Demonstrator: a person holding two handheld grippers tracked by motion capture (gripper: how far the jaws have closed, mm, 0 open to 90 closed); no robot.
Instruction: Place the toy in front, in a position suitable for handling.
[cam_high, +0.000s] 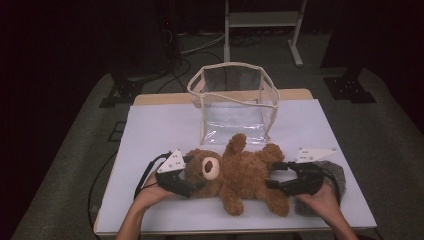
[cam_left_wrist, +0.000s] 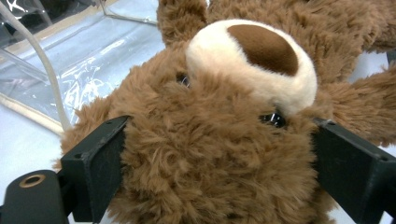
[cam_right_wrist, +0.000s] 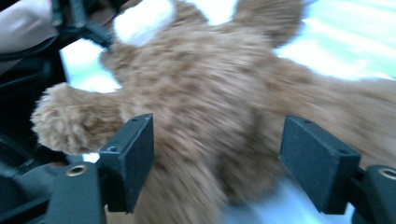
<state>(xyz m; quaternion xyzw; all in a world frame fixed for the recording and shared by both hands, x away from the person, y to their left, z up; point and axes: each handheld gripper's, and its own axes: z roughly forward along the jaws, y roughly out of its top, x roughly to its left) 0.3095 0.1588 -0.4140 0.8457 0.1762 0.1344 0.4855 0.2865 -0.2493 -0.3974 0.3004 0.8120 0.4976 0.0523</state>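
My teddy bear (cam_high: 240, 175) lies along the table's (cam_high: 150, 130) near edge, the clear bag (cam_high: 232, 102) behind it toward the far edge. Left tongs (cam_high: 196, 176) clamp its head; right tongs (cam_high: 272, 175) straddle its lower body, pads apparently off. I should bite deeper before lifting.

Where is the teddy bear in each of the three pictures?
High view: the teddy bear lies on its back near the front of the white table, between the two hand-held grippers.
Left gripper view: its head sits between the black jaws, muzzle up.
Right gripper view: its blurred lower body lies between the jaws.
Shared landmark: the cream muzzle, also in the left gripper view.
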